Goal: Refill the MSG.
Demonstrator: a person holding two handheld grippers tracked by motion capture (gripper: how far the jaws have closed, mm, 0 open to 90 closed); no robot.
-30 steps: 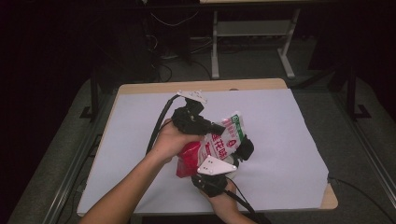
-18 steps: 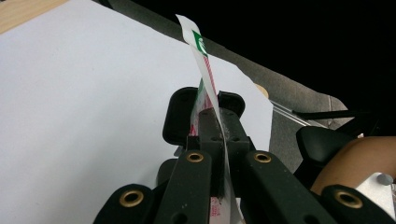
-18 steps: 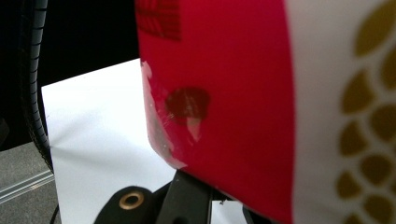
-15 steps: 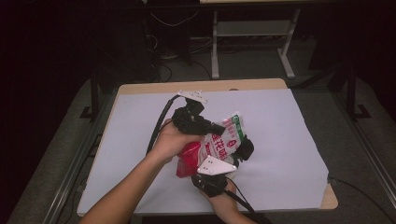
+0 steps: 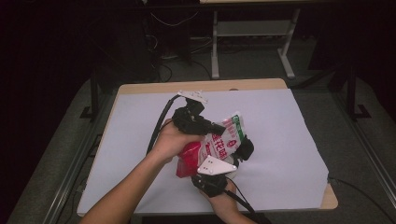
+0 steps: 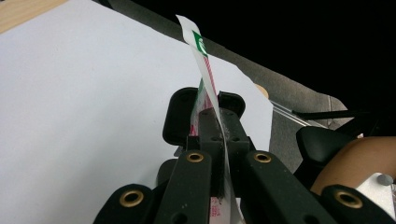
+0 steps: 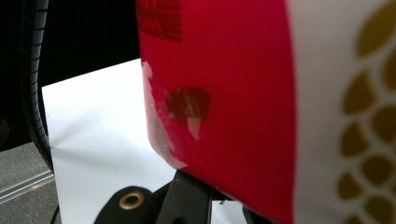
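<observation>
A snack bag (image 5: 225,138), red below and white with a green top strip, is held up over the middle of the table between both grippers. My left gripper (image 5: 218,127) comes in from the left and is shut on the bag's upper part. In the left gripper view its jaws (image 6: 205,106) pinch the thin bag edge (image 6: 204,65), which rises above them. My right gripper (image 5: 243,149) reaches up from below at the bag's lower right and looks shut on it. In the right gripper view the red and white bag (image 7: 224,93) sits right against the camera and hides the jaw tips.
A white sheet (image 5: 285,130) covers the wooden table (image 5: 201,85). Dark floor with cables and a metal desk frame (image 5: 252,32) lies beyond the far edge. The other hand's forearm (image 6: 359,158) shows at the right of the left gripper view.
</observation>
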